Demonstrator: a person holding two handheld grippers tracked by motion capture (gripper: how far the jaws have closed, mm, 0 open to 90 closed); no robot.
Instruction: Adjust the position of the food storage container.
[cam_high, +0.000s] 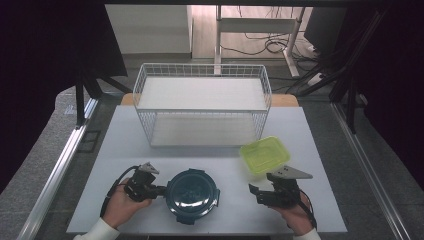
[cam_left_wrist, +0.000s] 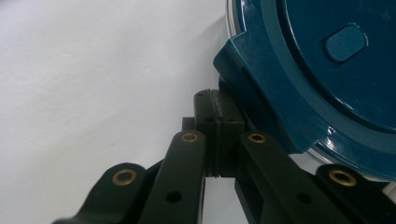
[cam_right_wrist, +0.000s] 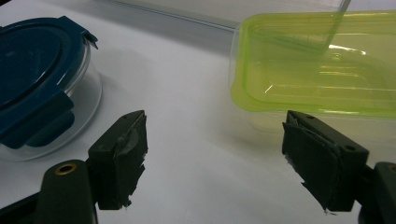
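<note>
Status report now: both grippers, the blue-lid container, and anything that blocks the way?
Left gripper shut, empty, tips at the blue-lid container, by a lid latch. Right gripper open, empty, before the green-lid container. Wire rack behind, apart; nothing blocking.

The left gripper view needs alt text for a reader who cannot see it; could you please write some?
The shut left gripper rests its tip against a side clip of a round container's dark blue lid, on a white table.

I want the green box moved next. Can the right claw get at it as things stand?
Probably yes. The right claw stands open with only bare table between it and the green box just ahead; the blue-lidded round container sits off to one side.
</note>
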